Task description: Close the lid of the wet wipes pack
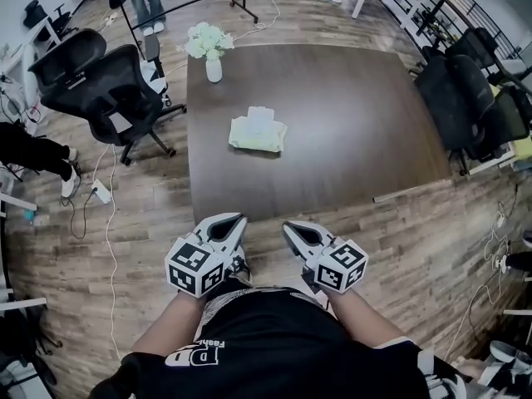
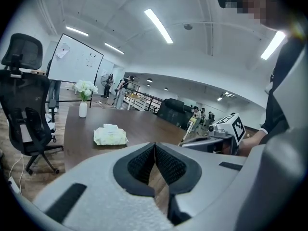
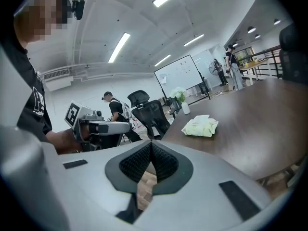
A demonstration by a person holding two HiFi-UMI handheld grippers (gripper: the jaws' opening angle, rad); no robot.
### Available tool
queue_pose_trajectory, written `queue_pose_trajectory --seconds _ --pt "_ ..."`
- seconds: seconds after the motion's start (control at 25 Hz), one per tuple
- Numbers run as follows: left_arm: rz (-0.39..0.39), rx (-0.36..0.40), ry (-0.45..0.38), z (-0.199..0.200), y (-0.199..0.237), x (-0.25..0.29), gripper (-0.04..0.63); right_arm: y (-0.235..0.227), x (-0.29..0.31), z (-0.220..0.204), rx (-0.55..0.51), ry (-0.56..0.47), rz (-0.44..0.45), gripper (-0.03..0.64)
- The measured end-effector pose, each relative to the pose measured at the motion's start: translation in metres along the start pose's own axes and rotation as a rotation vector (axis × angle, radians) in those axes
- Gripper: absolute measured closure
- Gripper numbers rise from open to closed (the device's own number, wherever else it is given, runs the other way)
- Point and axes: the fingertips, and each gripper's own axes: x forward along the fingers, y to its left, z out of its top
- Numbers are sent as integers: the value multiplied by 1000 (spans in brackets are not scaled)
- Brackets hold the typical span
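Left gripper (image 1: 232, 220), right gripper (image 1: 292, 229) held near torso, side by side, tips angled inward. Both jaw pairs pressed together, nothing between.

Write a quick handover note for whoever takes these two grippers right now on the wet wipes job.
Left gripper: jaws together, nothing between them, held close to the body, short of the table.
Right gripper: the same, beside the left one.
Wet wipes pack: lies near the middle of the table, well clear of both grippers. A pale flap on its top looks raised, so the lid seems open.
Done: nothing on the pack yet.
Left: reach over to the pack and press the lid down.
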Motion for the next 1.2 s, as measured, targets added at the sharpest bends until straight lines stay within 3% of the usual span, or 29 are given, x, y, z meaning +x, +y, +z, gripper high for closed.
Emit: queue_pose_trajectory --seconds 0.6,1.2 --pt "-48 48 15 34 70 8 576 -14 66 41 -24 -13 -49 612" --pt "-115 80 22 46 110 13 576 -20 99 56 -35 -32 -131 612"
